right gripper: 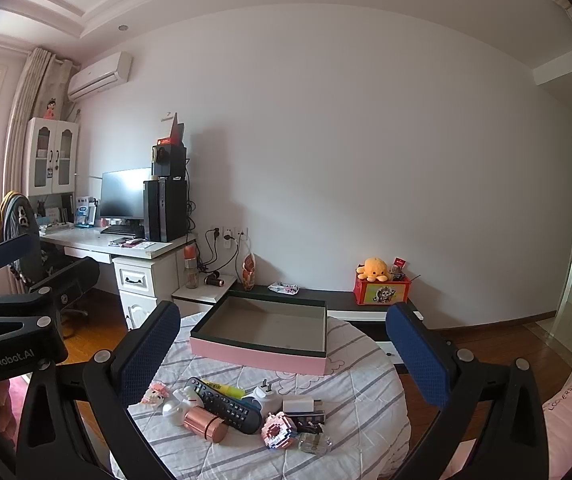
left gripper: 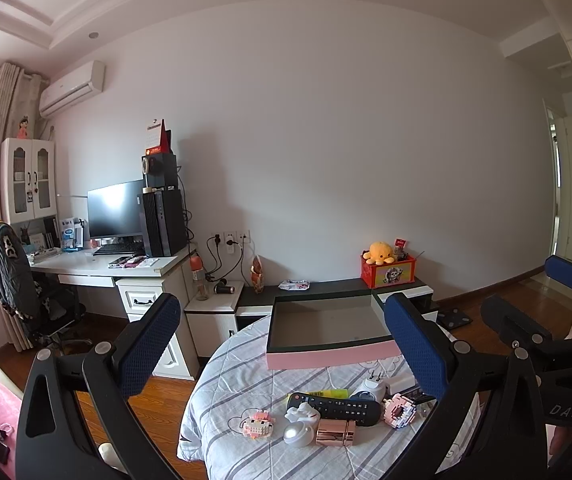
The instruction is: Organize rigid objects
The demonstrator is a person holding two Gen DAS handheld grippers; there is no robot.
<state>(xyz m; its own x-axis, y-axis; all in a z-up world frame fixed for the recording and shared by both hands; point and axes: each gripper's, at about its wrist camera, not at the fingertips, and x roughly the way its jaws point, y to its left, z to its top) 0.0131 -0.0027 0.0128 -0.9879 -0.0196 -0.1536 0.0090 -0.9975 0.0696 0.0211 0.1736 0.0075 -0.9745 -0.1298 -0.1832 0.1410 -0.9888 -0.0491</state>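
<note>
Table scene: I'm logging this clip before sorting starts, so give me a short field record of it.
surface: round table with striped cloth
container: pink box, open, nothing seen inside, behind the clutter
items: remote, copper cylinder, white plug, two pink brick figures
left claw: open, holds nothing
right claw: open, holds nothing
progress: nothing boxed yet
</note>
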